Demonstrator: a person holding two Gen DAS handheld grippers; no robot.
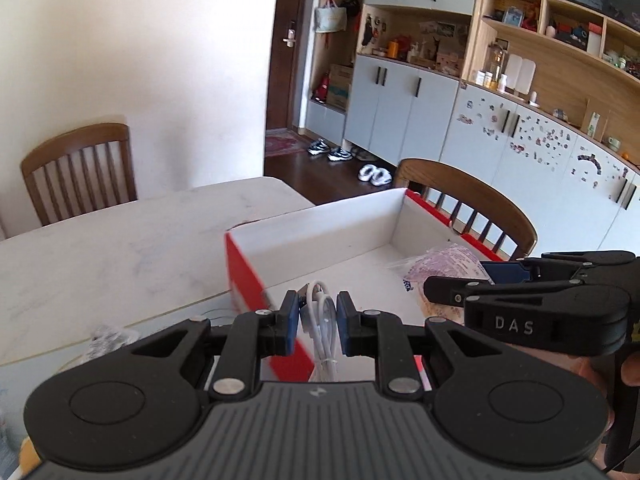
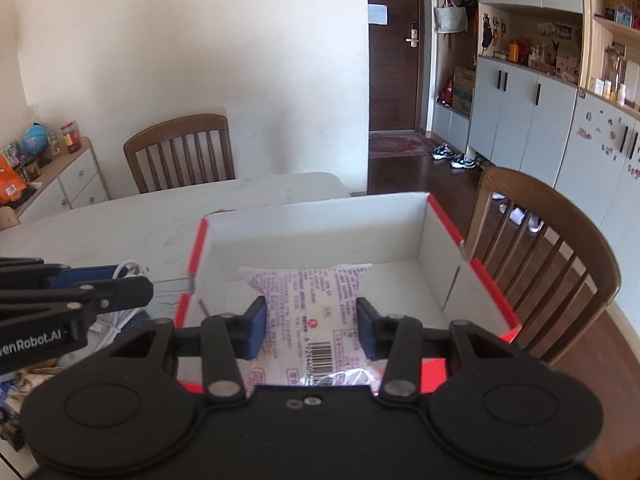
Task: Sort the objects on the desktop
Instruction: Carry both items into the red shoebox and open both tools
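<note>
The white cable [image 1: 323, 322], bundled and tied, is pinched between the pads of the left gripper [image 1: 318, 326] and hangs just at the near left corner of the red-and-white box [image 2: 472, 264], by the look of it not yet over the floor of the box. The plastic packet [image 2: 310, 300] with purple print is clamped across its width by the right gripper [image 2: 311, 326], jaws part spread around it, and it sits over the inside of the box, low above the bottom; whether it touches the bottom cannot be told. The box stands at the right edge of the desk [image 1: 120, 240], next to a wooden chair [image 2: 560, 248].

The step in hand looks like the delivery of both things into the box. Next, the packet needs only a short lowering and a release. The cable must first clear the box's near wall, since the dangling loop could catch on the rim, then be let go beside the packet, not on the right gripper.
</note>
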